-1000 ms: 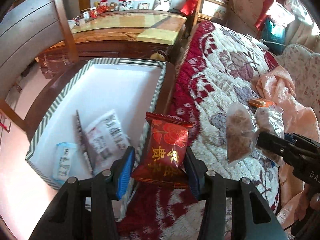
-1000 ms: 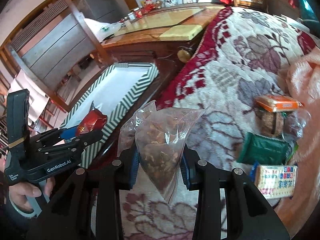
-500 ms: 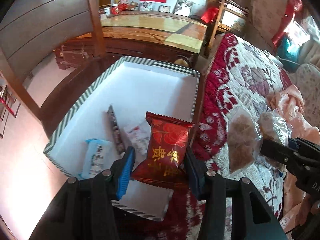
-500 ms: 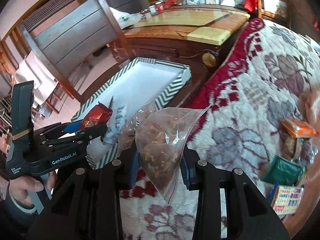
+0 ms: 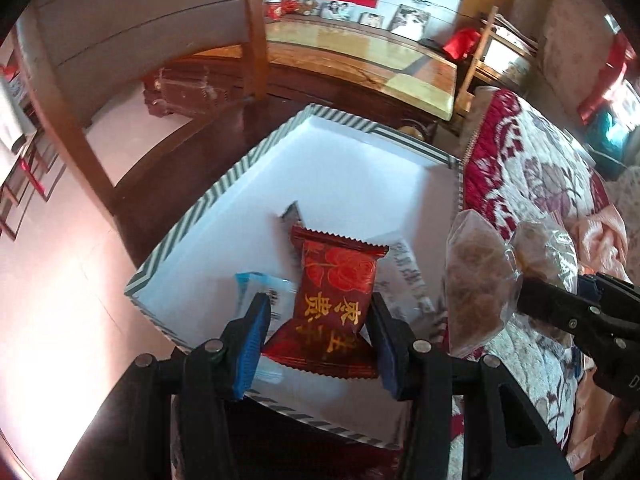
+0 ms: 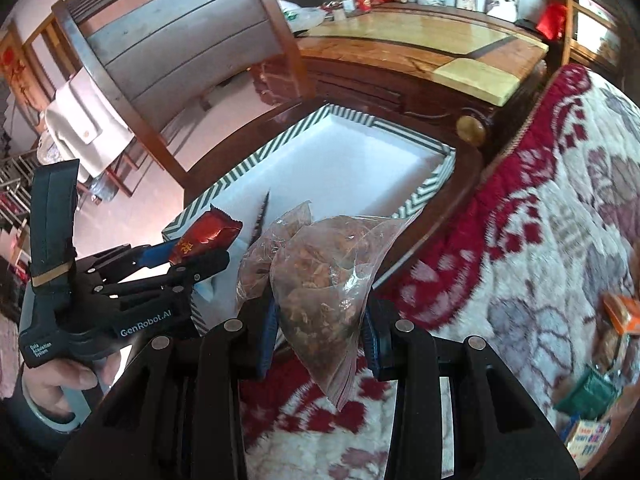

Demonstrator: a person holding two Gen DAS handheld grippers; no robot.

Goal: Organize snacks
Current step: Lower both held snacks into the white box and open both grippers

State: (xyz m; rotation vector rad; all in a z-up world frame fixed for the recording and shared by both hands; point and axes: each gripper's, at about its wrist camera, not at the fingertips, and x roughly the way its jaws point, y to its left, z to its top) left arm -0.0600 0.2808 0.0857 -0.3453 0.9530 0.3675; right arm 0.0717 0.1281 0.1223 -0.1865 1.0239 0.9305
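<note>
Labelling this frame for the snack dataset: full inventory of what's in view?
red packet: 1, red with gold print, in the left gripper, over the box
clear bags: 2, brown pieces inside, in the right gripper, at the box's bed side
box: 1, white inside, green-striped rim, beside the bed
packets in box: about 3, blue-white, white, dark edge-on
quilt: 1, red and white floral, on the bed
loose snacks: several, orange, green, white, on the quilt, right edge
wooden table: 1, yellow-brown top, behind the box
left gripper: black, blue pads, shut
right gripper: same, shut
hand: 1, holds the left gripper

Quilted bed (image 6: pixel 560 216) – snack packets (image 6: pixel 588 392) (right edge).
</note>
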